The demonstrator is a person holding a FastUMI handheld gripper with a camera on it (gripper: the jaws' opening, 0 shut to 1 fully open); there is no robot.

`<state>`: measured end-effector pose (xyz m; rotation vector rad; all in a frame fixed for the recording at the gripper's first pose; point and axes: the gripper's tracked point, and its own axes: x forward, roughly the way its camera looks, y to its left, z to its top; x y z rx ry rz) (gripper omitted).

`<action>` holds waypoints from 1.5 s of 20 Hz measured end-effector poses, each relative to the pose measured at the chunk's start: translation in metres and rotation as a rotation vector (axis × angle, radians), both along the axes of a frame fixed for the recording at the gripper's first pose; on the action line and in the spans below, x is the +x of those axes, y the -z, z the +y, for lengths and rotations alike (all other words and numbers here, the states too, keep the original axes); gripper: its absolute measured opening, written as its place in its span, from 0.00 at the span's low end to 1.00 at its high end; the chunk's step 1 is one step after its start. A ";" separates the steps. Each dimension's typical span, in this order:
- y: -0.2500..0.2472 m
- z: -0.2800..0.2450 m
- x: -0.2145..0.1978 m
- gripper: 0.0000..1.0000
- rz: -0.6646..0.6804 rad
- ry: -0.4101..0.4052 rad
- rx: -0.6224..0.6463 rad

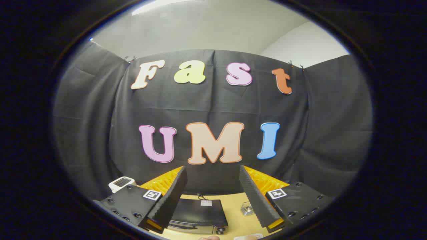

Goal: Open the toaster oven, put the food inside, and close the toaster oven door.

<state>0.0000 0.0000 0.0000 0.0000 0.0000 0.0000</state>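
Gripper view, tool (212, 196) held high above the counter (235, 208), tilted so that the booth wall takes most of the field. Fingers stand wide apart with nothing between the pads (171, 196); tool is open and grips nothing. Each finger carries a square marker tag on its mount.

Nearest, at the bottom between and below the fingertips: a pale rounded shape and a whitish flat shape beside it, both cut off; cannot tell what they are, possibly the food or a plate.

Next out, the toaster oven (199, 213) sits on the light wooden counter, seen from above and in front, between the two fingers and closer to the left finger. Dark top panel with a small label near its rear edge; a metallic front strip and a knob at the lower right corner. Door appears closed, though the front face is seen at too steep an angle to be sure. A cable leaves the rear of the oven.

Just right of the oven, touching nothing, a small clear container (247, 208) stands on the counter, partly hidden by the right finger.

Further left, beyond the left finger mount, a small white appliance (120, 183) with a dark slotted top.

Farthest: black cloth wall, then pale room wall and ceiling above it.
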 end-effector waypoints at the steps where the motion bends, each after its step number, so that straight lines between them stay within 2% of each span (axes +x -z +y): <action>1: 0.001 0.005 0.001 1.00 0.002 -0.005 0.001; 22: 0.001 0.032 0.011 1.00 -0.014 -0.063 0.029; 26: 0.036 0.043 0.024 1.00 0.024 -0.069 0.029; 30: 0.101 0.062 0.036 1.00 0.119 -0.073 0.026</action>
